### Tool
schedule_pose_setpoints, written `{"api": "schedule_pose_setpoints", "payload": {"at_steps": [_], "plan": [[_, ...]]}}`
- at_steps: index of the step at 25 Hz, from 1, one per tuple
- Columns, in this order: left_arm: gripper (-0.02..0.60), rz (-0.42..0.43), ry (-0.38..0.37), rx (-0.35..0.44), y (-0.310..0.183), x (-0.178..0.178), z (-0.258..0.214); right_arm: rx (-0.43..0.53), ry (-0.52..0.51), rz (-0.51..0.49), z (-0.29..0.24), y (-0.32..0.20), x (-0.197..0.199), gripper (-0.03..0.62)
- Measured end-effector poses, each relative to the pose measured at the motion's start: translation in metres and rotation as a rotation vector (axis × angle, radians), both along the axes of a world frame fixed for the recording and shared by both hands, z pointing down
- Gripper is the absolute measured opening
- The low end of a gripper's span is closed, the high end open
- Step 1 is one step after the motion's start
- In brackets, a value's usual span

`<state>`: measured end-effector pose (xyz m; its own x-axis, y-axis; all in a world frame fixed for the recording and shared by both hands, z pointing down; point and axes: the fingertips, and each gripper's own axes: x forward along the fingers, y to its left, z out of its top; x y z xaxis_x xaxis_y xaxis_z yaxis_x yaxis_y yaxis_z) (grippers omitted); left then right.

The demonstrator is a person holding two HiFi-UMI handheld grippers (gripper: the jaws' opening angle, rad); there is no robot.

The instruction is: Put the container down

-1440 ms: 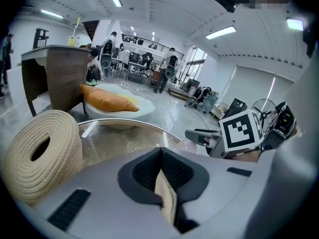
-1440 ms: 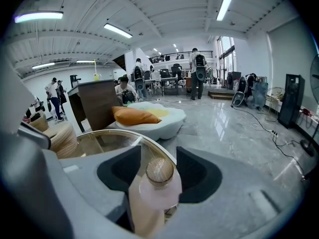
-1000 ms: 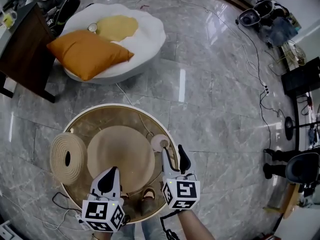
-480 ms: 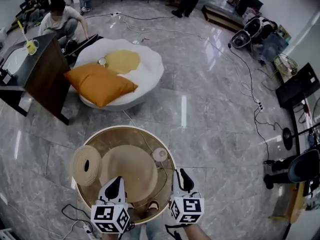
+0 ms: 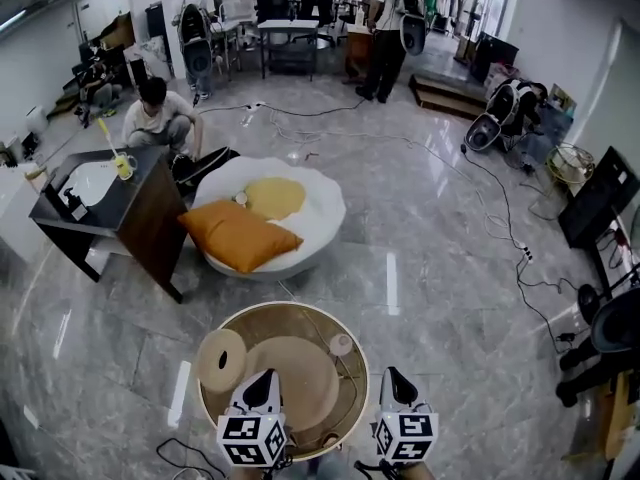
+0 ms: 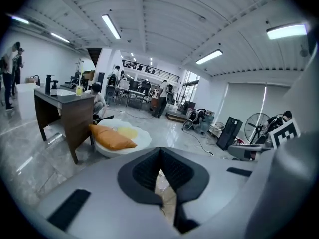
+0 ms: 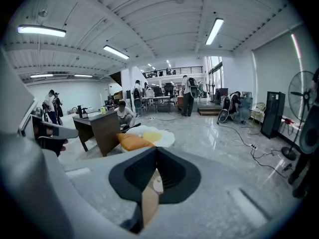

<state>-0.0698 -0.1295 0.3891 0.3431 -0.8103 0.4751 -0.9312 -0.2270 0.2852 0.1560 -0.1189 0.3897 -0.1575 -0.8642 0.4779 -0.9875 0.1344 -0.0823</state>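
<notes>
The container (image 5: 341, 345), a small pinkish round pot, stands on the round glass table (image 5: 290, 306) near its right rim, free of both grippers. Beside it lie a large beige round mat (image 5: 295, 373) and a coiled beige disc (image 5: 222, 360). My right gripper (image 5: 392, 376) hangs above the table's near right edge. Its jaws have just been closing and now stand shut with nothing between them. Through their narrow gap the right gripper view shows the container (image 7: 157, 184) below. My left gripper (image 5: 262, 383) is held over the near side of the mat, shut and empty.
Beyond the table a white egg-shaped floor cushion (image 5: 300, 208) carries an orange pillow (image 5: 240, 235). A dark desk (image 5: 110, 203) stands at the left with a person (image 5: 157, 118) crouching behind it. Cables (image 5: 500, 218) run across the marble floor at the right.
Both grippers have risen well above the table. The right jaws, open beside the container a second ago, have closed empty. The container stays on the table.
</notes>
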Motion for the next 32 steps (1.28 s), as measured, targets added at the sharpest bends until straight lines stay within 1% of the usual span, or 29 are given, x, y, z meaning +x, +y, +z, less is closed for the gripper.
{"api": "schedule_pose_setpoints", "payload": {"at_steps": [6, 9, 12, 18, 25, 32], "plan": [[-0.003, -0.018, -0.044, 0.120, 0.008, -0.009, -0.071, 0.089, 0.020, 0.023, -0.065, 0.015, 0.023, 0.006], [-0.005, -0.029, -0.048, 0.180, 0.007, -0.009, -0.095, 0.118, 0.026, 0.019, -0.081, 0.021, 0.033, 0.006], [-0.005, -0.031, -0.049, 0.216, 0.005, -0.008, -0.109, 0.136, 0.039, 0.019, -0.091, 0.020, 0.039, 0.006], [-0.005, -0.028, -0.057, 0.230, 0.005, -0.002, -0.115, 0.153, 0.047, 0.036, -0.103, 0.013, 0.046, 0.006], [-0.004, -0.031, -0.061, 0.248, -0.003, -0.003, -0.119, 0.132, 0.057, 0.009, -0.103, 0.014, 0.040, 0.005], [-0.004, -0.009, -0.052, 0.237, -0.007, 0.008, -0.115, 0.135, 0.049, 0.033, -0.104, 0.012, 0.045, 0.005]]}}
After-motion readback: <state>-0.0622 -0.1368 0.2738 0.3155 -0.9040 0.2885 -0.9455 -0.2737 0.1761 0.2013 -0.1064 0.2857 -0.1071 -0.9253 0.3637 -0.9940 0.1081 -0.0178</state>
